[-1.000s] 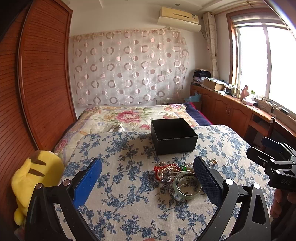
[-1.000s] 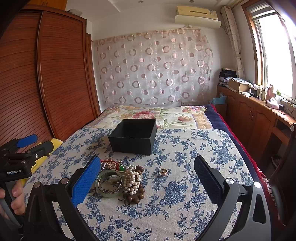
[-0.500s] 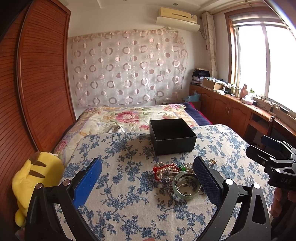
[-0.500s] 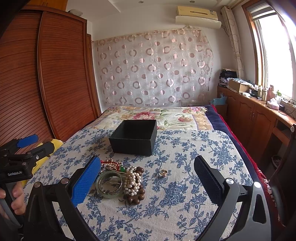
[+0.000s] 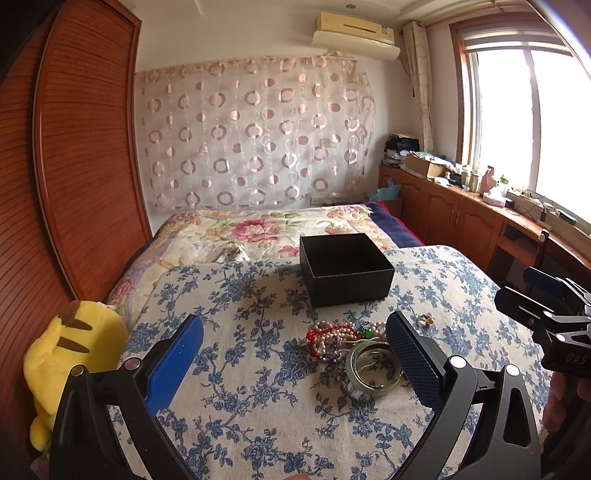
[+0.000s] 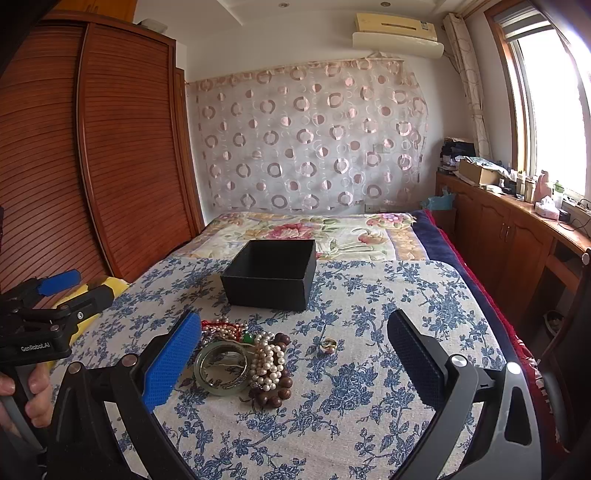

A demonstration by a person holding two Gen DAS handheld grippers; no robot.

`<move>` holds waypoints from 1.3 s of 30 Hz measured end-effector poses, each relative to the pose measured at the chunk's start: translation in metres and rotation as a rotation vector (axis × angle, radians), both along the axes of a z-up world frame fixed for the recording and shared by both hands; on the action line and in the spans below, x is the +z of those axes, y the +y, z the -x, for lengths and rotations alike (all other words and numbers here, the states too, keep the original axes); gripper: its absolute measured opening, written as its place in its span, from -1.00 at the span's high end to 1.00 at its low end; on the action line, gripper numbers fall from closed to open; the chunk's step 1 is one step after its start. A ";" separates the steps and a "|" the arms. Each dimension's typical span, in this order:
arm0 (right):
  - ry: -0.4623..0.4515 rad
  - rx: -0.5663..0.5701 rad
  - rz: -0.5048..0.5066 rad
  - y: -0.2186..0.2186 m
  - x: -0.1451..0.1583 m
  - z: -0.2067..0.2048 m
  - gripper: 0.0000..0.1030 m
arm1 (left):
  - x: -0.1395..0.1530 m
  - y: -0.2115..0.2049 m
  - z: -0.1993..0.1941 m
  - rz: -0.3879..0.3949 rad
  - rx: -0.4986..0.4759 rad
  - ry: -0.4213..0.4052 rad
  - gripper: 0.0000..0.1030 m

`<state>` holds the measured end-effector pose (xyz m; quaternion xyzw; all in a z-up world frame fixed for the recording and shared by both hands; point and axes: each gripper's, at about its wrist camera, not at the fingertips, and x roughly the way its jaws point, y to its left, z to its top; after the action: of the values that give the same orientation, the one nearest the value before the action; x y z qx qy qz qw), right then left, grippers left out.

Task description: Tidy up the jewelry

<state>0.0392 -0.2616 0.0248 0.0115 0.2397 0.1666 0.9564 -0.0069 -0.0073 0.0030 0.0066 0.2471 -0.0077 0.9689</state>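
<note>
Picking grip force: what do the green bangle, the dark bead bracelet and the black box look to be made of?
Green bangle: jade or glass, by its translucent, glossy pale green rim. Dark bead bracelet: probably wood, its round brown beads only softly shiny. Black box: likely matte cardboard, with thin straight walls and no shine.

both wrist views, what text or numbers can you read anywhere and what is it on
"GenRobot.AI": white print on the black body of the left gripper, seen in the right wrist view.
"045" or "DAS": faint embossed marks on the right gripper body in the left wrist view; too dim to tell which.
Air conditioner: a small sticker at its right end, too small to read.
Black box: no print visible.
</note>
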 end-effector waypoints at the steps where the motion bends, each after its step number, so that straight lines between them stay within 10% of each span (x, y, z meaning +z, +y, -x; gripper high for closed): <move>1: 0.002 0.003 -0.001 0.002 0.000 -0.001 -0.97 | -0.001 0.000 -0.001 0.001 0.000 0.004 -0.85; 11: 0.030 0.068 0.004 0.011 -0.009 -0.009 -0.95 | -0.023 0.013 -0.012 0.010 0.006 0.057 -0.85; 30: 0.232 0.325 0.134 0.065 -0.057 -0.042 0.45 | -0.061 0.024 -0.022 0.034 -0.067 0.188 -0.85; 39: 0.294 0.397 0.229 0.084 -0.069 -0.072 0.68 | -0.077 0.025 -0.029 0.031 -0.093 0.243 -0.85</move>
<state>0.1109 -0.1778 -0.0439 -0.1200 0.3909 0.3189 0.8550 0.0220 0.0172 -0.0744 0.0019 0.3621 -0.0572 0.9304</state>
